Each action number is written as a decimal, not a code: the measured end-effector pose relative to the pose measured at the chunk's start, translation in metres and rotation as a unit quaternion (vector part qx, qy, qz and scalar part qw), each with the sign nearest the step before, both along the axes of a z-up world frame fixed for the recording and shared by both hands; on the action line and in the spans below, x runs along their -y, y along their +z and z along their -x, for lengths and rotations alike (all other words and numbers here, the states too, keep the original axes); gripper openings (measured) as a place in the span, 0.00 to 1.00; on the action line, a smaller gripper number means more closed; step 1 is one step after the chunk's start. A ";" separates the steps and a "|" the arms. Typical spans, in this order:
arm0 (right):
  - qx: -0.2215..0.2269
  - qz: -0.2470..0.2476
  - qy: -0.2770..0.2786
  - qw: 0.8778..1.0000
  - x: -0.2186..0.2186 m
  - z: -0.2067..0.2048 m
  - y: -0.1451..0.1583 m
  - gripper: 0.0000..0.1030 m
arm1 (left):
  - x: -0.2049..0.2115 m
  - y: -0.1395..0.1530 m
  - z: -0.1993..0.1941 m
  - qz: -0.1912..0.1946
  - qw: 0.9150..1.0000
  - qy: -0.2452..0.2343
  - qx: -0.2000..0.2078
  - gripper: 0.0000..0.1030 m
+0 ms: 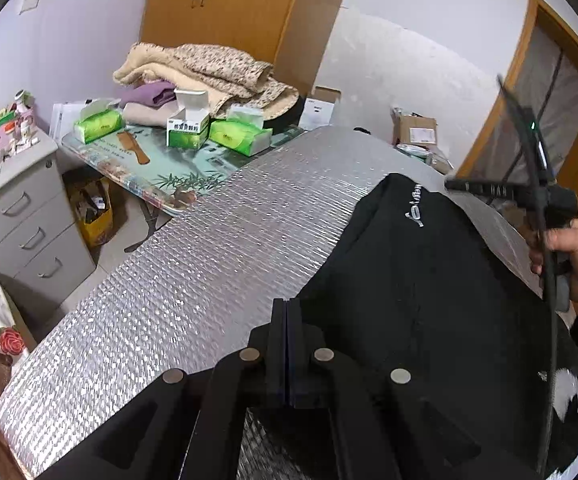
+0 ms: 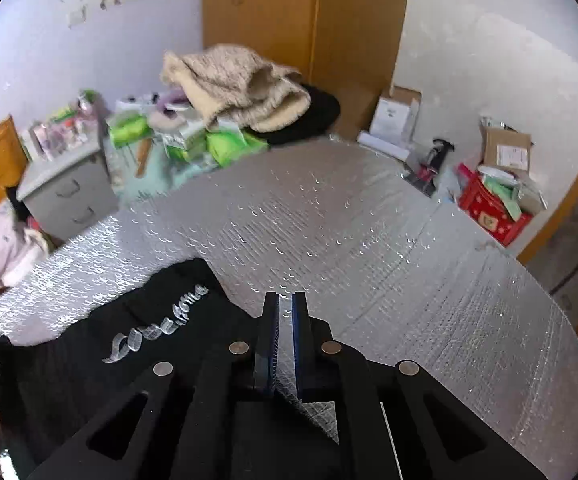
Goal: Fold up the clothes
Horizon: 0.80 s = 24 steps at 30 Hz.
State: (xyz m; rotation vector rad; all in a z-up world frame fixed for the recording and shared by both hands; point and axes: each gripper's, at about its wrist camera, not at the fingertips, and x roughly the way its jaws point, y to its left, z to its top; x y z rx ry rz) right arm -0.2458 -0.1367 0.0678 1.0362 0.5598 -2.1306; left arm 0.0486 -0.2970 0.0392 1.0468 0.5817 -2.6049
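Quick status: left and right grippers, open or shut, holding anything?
Left gripper: shut, fingers pressed together, empty, above the black garment.
Right gripper: slightly open, narrow gap, empty, over the silver mat.

I see one black garment point(image 1: 429, 280) lying flat on the silver quilted mat point(image 1: 193, 264), white script lettering across it. From my left tool it spreads ahead and to the right; from my right tool it lies ahead-left point(image 2: 89, 352), a white patch near one edge.
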 end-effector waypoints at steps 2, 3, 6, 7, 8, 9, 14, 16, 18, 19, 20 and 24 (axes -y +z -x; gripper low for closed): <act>0.007 -0.008 0.003 1.000 -0.002 0.000 -0.009 0.12 | 0.003 -0.004 -0.002 0.000 1.000 -0.001 0.004 0.00; 0.008 -0.009 0.005 1.000 -0.003 0.000 -0.013 0.17 | 0.004 -0.006 -0.004 0.002 1.000 -0.002 0.005 0.00; 0.019 -0.012 0.016 1.000 0.003 -0.001 -0.020 0.32 | 0.007 -0.012 -0.012 -0.015 1.000 -0.004 0.006 0.00; 0.023 -0.013 0.019 0.999 0.006 -0.002 -0.022 0.33 | 0.008 -0.012 -0.013 -0.022 1.000 -0.004 0.006 0.01; 0.027 -0.014 0.023 0.999 0.009 -0.002 -0.024 0.33 | 0.009 -0.013 -0.015 -0.031 1.000 -0.003 0.006 0.01; 0.031 -0.015 0.027 0.999 0.011 -0.002 -0.026 0.33 | 0.010 -0.014 -0.016 -0.036 0.999 -0.001 0.006 0.01; 0.050 -0.019 0.045 0.998 0.025 -0.004 -0.036 0.17 | 0.005 -0.015 -0.017 -0.018 1.000 -0.001 0.011 0.00; 0.043 -0.027 0.047 0.998 0.032 -0.005 -0.039 0.03 | 0.003 -0.013 -0.016 0.012 1.000 0.009 0.018 0.00; 0.013 -0.040 0.039 0.998 0.040 -0.001 -0.038 0.01 | 0.012 -0.014 -0.012 0.021 0.999 0.022 0.024 0.00; 0.005 -0.041 0.030 0.999 0.043 0.005 -0.038 0.01 | 0.018 -0.015 -0.011 0.019 0.999 0.029 0.026 0.00; 0.001 -0.040 0.018 0.999 0.044 0.011 -0.037 0.01 | 0.024 -0.017 -0.009 0.016 0.999 0.036 0.028 0.00; 0.011 -0.012 -0.001 1.000 0.040 0.020 -0.033 0.03 | 0.035 -0.013 -0.016 -0.008 0.999 0.040 0.013 0.00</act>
